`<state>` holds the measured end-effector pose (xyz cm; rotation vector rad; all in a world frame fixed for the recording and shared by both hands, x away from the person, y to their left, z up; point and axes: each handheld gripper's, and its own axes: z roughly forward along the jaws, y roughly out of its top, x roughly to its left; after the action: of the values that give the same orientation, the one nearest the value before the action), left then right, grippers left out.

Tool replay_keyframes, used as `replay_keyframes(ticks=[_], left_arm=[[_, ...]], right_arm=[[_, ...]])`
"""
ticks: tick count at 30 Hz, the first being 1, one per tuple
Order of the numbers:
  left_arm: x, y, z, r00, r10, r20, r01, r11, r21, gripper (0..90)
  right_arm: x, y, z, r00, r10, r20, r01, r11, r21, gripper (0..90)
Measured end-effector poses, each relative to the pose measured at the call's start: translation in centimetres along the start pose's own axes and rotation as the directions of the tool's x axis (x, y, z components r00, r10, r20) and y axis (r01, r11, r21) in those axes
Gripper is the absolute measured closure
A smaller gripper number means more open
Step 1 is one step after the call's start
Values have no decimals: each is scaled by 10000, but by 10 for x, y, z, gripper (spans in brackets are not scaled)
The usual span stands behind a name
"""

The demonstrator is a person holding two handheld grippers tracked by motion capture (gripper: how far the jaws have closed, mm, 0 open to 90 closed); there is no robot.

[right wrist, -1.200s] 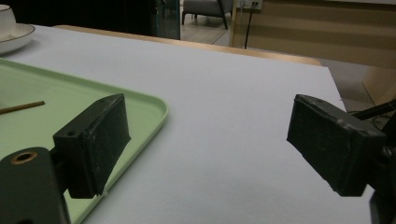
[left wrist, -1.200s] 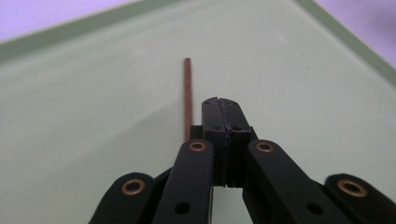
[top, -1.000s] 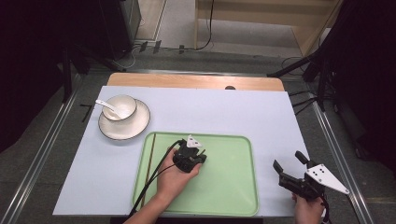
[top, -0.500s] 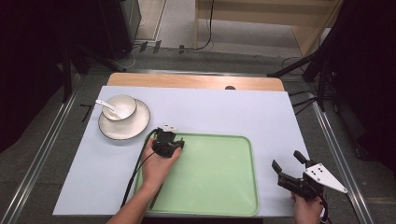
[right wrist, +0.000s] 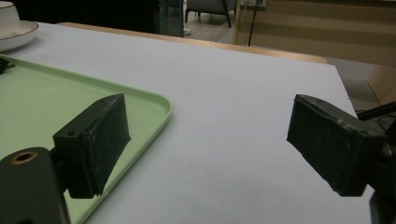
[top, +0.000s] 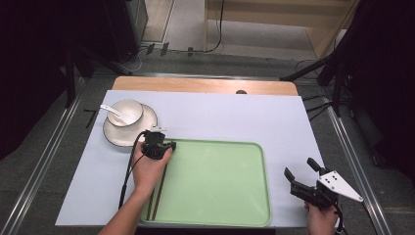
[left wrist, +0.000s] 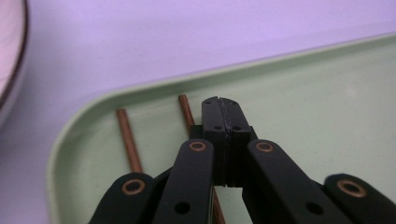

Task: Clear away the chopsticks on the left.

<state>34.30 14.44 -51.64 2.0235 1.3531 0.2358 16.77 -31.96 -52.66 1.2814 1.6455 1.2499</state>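
Right now the left gripper point(top: 168, 145) sits at the far left corner of the green tray point(top: 220, 215), its jaws pressed flat together with nothing between them; in the left gripper view the closed tips point(left wrist: 222, 108) hover just over the tray floor. Two brown chopsticks point(top: 160, 192) lie in the tray along its left edge, side by side; in the left gripper view one stick point(left wrist: 129, 140) lies clear to the left of the jaws and the other point(left wrist: 186, 112) runs under them, though I cannot tell whether the gripper touches it. Just beyond that corner, on the pale sheet covering the counter point(top: 235, 117), stands a white bowl point(top: 125, 111) on a saucer point(top: 147, 128), with a white spoon point(top: 111, 110) resting in it. Over at the near right, off the tray, the right gripper point(top: 302, 172) is held above the sheet with its jaws spread wide and empty.
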Motion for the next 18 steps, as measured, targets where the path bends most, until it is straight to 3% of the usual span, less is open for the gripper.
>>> replay_keyframes(ticks=[3, 6, 13, 14, 17, 18], left_arm=[[4, 0, -1, 10000, -51, -20, 51, 10000, -48, 900], [4, -1, -5, 9998, 172, -64, -173, 9995, -262, 900], [6, -8, -28, 9976, 479, 500, -423, 9933, -1077, 861], [7, -11, -35, 9961, 450, 764, -347, 9907, -1319, 798], [10, -13, -41, 9932, 576, 1016, -415, 9872, -1542, 644], [11, -15, -46, 9893, 1075, 988, -878, 9787, -1856, 519]], right_arm=[[0, 0, 0, 10000, -16, 0, 16, 10000, 11, 130], [-1, -1, 1, 10000, -2, 4, 2, 10000, 39, 130], [-1, -1, 1, 10000, -23, 8, 23, 10000, 33, 130], [-1, -1, 0, 10000, 26, -4, -26, 10000, 36, 130], [-1, -1, 0, 10000, -8, 12, 8, 10000, 27, 130], [-1, -1, 0, 10000, 9, 23, -9, 10000, 36, 130]])
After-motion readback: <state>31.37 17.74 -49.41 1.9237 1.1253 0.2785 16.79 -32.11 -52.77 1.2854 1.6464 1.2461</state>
